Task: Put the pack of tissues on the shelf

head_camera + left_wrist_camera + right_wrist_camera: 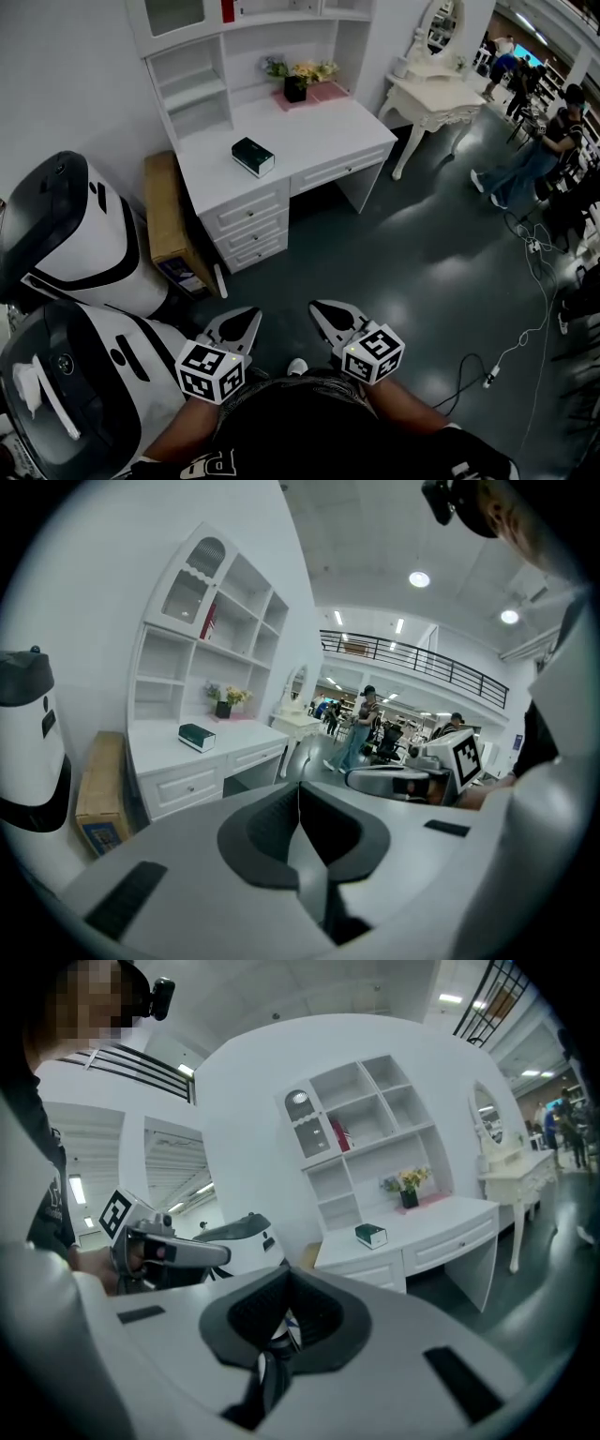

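The pack of tissues (253, 157), a dark green box with a white side, lies on the white desk (328, 131) far ahead of me. It also shows in the left gripper view (196, 736) and in the right gripper view (371, 1235). Open shelves (192, 89) rise at the desk's back left. My left gripper (249, 316) and right gripper (320, 308) hang side by side low in the head view, close to my body and well short of the desk. Both are shut with nothing between the jaws (298, 786) (288, 1275).
Two white rounded machines (70, 234) stand at my left. A cardboard box (167, 217) leans beside the desk. A flower pot (296, 86) sits at the desk's back. A white vanity table (431, 94), people (525, 159) and floor cables (520, 347) are to the right.
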Action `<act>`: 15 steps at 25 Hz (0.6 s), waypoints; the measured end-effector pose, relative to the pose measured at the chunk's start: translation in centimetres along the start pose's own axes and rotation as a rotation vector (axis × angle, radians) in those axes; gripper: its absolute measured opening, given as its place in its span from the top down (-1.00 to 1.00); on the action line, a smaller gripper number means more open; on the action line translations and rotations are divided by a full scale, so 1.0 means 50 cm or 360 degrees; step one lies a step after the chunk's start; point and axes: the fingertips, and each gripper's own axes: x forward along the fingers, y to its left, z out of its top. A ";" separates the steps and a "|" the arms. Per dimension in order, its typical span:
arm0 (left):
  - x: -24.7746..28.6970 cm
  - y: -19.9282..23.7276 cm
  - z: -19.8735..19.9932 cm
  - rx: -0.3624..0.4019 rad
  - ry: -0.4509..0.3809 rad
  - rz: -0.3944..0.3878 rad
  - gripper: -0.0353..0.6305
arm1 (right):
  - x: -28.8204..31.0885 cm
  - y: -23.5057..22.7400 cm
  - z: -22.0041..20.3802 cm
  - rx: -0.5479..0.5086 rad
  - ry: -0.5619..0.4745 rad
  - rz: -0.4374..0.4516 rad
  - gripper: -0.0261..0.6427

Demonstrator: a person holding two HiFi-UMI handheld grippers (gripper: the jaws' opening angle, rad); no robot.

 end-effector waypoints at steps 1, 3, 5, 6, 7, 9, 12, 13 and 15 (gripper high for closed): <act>0.008 -0.002 0.004 0.0008 0.0004 -0.0001 0.85 | 0.004 -0.009 0.000 0.0003 0.0002 0.0003 0.89; 0.023 0.001 0.009 0.0024 0.0021 0.0006 0.85 | 0.013 -0.025 0.003 0.0011 0.0004 0.0012 0.89; 0.035 0.015 0.011 0.0018 0.0037 0.0030 0.85 | 0.025 -0.039 0.006 0.0011 0.0013 0.0027 0.89; 0.040 0.025 0.012 0.0006 0.0043 0.0045 0.85 | 0.032 -0.044 0.007 0.0010 0.0021 0.0035 0.89; 0.044 0.035 0.012 -0.0007 0.0049 0.0058 0.85 | 0.040 -0.049 0.007 0.0009 0.0032 0.0044 0.89; 0.051 0.052 0.013 -0.0026 0.0061 0.0077 0.84 | 0.052 -0.058 0.009 0.0004 0.0054 0.0055 0.89; 0.069 0.075 0.018 -0.0041 0.0073 0.0085 0.85 | 0.068 -0.075 0.018 -0.0020 0.0068 0.0047 0.89; 0.078 0.083 0.022 -0.0045 0.0071 0.0081 0.85 | 0.075 -0.083 0.021 -0.0027 0.0070 0.0041 0.89; 0.103 0.101 0.034 -0.0045 0.0060 0.0068 0.85 | 0.092 -0.103 0.028 -0.0035 0.0072 0.0025 0.89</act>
